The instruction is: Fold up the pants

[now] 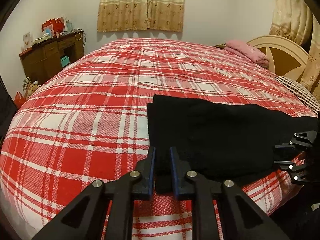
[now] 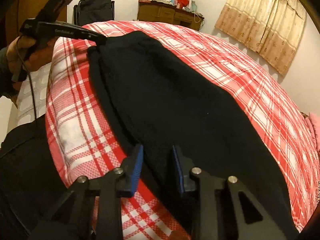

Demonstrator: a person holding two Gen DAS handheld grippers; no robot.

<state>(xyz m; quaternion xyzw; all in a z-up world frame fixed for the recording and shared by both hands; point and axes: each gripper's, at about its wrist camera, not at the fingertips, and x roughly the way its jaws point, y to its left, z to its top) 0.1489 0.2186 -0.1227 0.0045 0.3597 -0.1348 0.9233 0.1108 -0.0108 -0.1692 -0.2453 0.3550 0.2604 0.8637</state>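
Black pants (image 1: 220, 136) lie folded lengthwise near the front edge of the bed's red plaid cover (image 1: 90, 120). My left gripper (image 1: 162, 152) is shut on one end of the pants, with black cloth pinched between its blue pads. In the right wrist view the pants (image 2: 170, 100) run away from me toward the left gripper (image 2: 101, 40), which a hand (image 2: 22, 52) holds at their far end. My right gripper (image 2: 158, 150) stands open over the near end, its pads apart with cloth lying between them. It also shows at the right edge of the left wrist view as the right gripper (image 1: 280, 154).
A wooden desk (image 1: 50, 58) with boxes stands beyond the bed's far left corner. A pink folded blanket (image 1: 246, 52) lies by the headboard (image 1: 284, 54). Curtains (image 1: 140, 6) hang on the back wall. A dark chair (image 2: 94, 10) stands past the bed.
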